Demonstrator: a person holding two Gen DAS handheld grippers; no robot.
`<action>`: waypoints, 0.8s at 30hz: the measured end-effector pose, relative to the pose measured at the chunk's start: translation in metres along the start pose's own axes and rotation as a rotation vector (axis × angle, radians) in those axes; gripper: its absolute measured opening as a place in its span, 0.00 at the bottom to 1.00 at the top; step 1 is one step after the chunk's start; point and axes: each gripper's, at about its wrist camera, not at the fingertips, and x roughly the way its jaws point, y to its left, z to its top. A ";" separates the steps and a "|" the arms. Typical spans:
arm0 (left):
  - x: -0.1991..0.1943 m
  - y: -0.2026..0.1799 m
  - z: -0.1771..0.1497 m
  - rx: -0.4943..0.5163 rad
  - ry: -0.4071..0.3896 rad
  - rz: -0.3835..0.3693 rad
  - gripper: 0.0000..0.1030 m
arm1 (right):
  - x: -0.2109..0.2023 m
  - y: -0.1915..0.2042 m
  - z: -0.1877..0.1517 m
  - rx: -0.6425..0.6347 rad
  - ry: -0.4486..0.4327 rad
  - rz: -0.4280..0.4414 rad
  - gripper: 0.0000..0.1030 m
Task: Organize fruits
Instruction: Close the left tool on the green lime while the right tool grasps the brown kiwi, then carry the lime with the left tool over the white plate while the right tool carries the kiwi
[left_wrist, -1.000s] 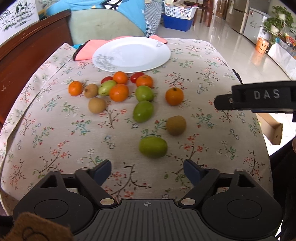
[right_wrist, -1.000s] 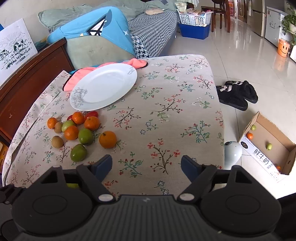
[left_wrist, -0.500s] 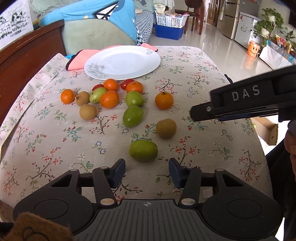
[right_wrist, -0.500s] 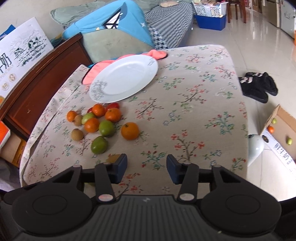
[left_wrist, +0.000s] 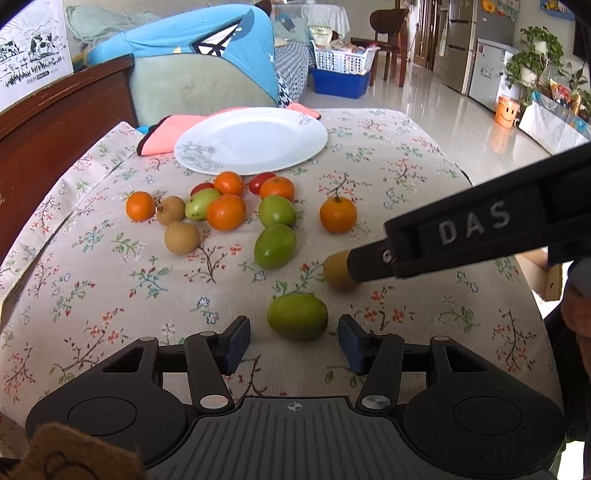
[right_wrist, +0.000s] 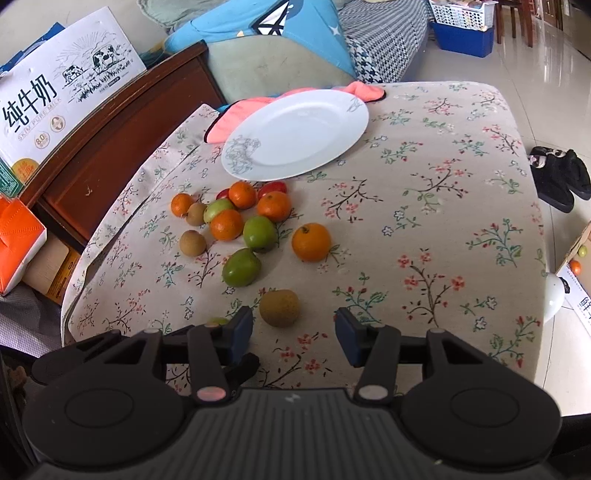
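Left wrist view: left tool (left_wrist: 293, 341), jaws spread, is hovering just behind a green fruit (left_wrist: 297, 315); right tool (right_wrist: 293, 334), also spread, is hovering behind a brown fruit (right_wrist: 279, 307).

A matt woven floral tablecloth (left_wrist: 388, 155) fills the middle of the frame. At upper centre the white plate (left_wrist: 255, 138) is glossy, glazed like ceramic. The green fruits (left_wrist: 275, 245) look smooth and faintly shiny; the brown fruit (right_wrist: 279, 307) is dull and rough-skinned. At far left stands dark polished wood furniture (left_wrist: 55, 125); the floor (left_wrist: 461, 118) at upper right gleams.
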 end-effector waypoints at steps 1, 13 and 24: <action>0.000 0.000 0.000 -0.001 -0.006 0.000 0.49 | 0.002 0.001 0.000 -0.002 -0.001 0.000 0.50; 0.004 -0.004 -0.001 0.022 -0.031 -0.002 0.37 | 0.023 0.009 0.001 -0.042 0.021 0.019 0.37; 0.002 0.005 0.001 -0.020 -0.035 0.001 0.31 | 0.029 0.011 0.001 -0.058 0.003 -0.004 0.27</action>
